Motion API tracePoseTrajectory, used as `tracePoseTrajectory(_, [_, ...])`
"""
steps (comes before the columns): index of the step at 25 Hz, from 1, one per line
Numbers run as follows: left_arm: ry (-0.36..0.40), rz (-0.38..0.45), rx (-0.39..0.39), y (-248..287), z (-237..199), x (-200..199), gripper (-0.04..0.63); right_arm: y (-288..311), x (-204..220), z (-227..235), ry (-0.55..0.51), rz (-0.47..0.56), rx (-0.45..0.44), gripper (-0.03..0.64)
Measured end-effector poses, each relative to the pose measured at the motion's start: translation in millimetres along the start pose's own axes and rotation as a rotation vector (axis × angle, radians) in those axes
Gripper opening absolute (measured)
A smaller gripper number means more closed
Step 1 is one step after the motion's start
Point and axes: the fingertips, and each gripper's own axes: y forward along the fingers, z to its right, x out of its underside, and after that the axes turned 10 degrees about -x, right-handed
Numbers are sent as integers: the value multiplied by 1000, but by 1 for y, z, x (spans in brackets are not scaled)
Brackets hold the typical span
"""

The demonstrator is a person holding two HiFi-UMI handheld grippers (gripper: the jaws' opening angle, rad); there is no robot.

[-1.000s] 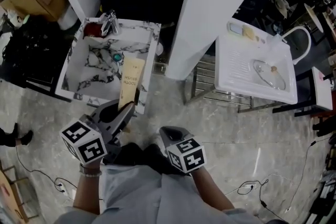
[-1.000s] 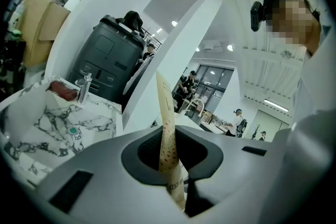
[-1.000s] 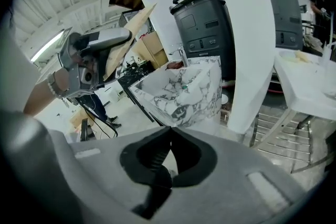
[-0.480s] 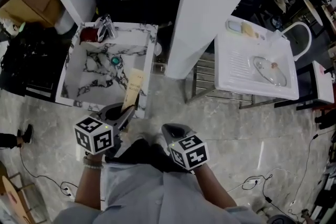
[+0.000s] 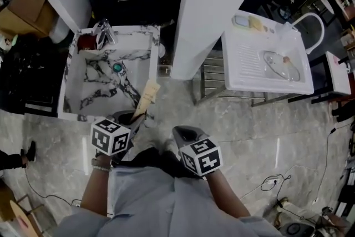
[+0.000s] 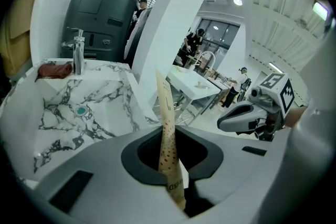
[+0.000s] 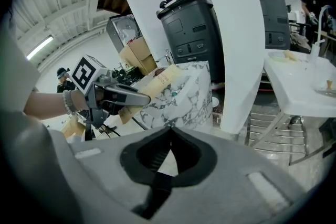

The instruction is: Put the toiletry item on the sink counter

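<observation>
1. Tongs first: my left tongs (image 5: 133, 118) are clenched on the low end of the box (image 5: 147, 96), a flat tan toothbrush carton pinched edge-on between the pads.
2. My right tongs (image 5: 182, 133) are closed on nothing, with the jaws meeting at the tips. They hang over the floor off the near right corner of the sink (image 5: 62, 91), just beside the left tongs.
3. From my grip the box slants up and away, its free end above the sink's near right rim. No view shows it resting on the sink, so I judge it is in the air.
4. At the sink's far left corner stand the faucet (image 5: 104, 35) and a red cloth (image 5: 87, 41). A green plug (image 5: 117, 67) sits mid-basin.
5. Done, as I read it: the box is picked up and brought to the sink.
6. Left to do: find a flat stretch of the sink's ledge, lower the box onto it, let go and draw back.
7. That ledge looks narrow. Laid across the rim, I think the box could tip into the basin or off to the floor, so I would lay it along the ledge.
</observation>
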Motion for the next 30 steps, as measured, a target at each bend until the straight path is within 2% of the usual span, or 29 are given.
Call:
tracePoseTrajectory(7, [15, -100, 25, 20, -6, 17, 44, 2, 0, 1, 21, 2, 25, -3])
tracePoseTrajectory(15, [52, -227, 0, 37, -14, 33, 44, 5, -2, 2, 37, 7, 38, -3])
tracePoseTrajectory(20, [56, -236, -8, 44, -16, 34, 49, 7, -1, 2, 43, 6, 43, -3])
tracePoseTrajectory(25, [108, -267, 12, 46, -15, 39, 99, 7, 1, 2, 52, 3, 48, -3])
tracePoseTrajectory(30, [103, -272, 48, 45, -19, 40, 180, 11, 0, 2, 54, -4, 46, -3])
